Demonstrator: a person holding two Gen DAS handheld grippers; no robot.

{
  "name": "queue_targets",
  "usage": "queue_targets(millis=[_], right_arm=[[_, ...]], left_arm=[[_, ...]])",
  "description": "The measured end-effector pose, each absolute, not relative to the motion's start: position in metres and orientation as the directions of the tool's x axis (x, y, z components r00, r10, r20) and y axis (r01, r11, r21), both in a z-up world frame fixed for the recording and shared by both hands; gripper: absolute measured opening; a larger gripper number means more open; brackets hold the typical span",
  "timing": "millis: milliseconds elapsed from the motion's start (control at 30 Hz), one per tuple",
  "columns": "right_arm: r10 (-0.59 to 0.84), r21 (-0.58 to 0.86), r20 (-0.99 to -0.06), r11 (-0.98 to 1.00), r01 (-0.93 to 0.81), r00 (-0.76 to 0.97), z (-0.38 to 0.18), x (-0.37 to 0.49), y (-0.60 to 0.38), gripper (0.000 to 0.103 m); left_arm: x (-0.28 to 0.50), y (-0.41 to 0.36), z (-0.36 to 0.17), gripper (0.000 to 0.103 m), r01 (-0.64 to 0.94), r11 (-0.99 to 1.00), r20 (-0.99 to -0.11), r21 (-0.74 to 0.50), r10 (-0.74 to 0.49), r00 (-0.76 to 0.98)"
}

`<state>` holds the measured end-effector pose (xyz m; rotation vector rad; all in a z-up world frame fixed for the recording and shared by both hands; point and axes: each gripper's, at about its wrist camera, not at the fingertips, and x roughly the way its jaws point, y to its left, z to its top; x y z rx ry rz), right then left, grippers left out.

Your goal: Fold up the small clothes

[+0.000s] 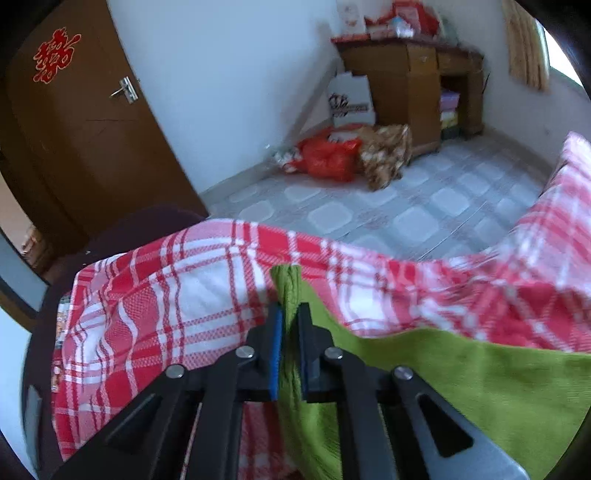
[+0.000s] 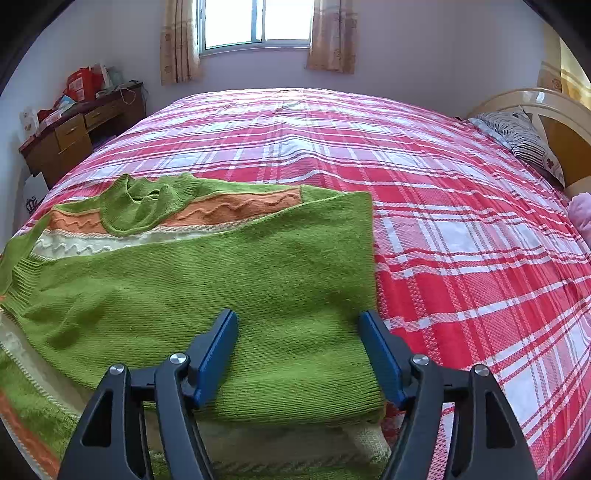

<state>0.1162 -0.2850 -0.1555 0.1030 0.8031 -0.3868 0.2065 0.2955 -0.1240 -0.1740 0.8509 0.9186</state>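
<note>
Left wrist, tool (image 1: 290, 317) clenched on green sweater (image 1: 480, 387) (ribbed edge), right tool (image 2: 298, 325) released above it.

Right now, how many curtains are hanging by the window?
2. One curtain hangs at the left side of the window, the other curtain at its right side. Their tops are cut off by the picture.

plaid bedspread (image 2: 461, 258) | desk (image 2: 74, 136) | door (image 1: 85, 147) | window (image 2: 258, 22) | pillow (image 2: 524, 140)

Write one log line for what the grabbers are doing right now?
left gripper: shut on green sweater edge | right gripper: open over sweater | plaid bedspread underneath
</note>
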Motion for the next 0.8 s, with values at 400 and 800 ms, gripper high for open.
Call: queue_targets(millis=[400, 800], right_arm=[[-0.299, -0.055, -0.718, 0.925, 0.376, 0.629, -0.155, 0.116, -0.285, 0.072], [-0.292, -0.041, -0.719, 0.924, 0.381, 0.631, -0.155, 0.115, -0.288, 0.072]], left_arm=[[0.175, 0.07, -0.032, 0.006, -0.339, 0.937, -0.435, 0.084, 0.341, 0.833], [0.18, -0.095, -0.103, 0.011, 0.046, 0.984, -0.608, 0.17, 0.068, 0.791]])
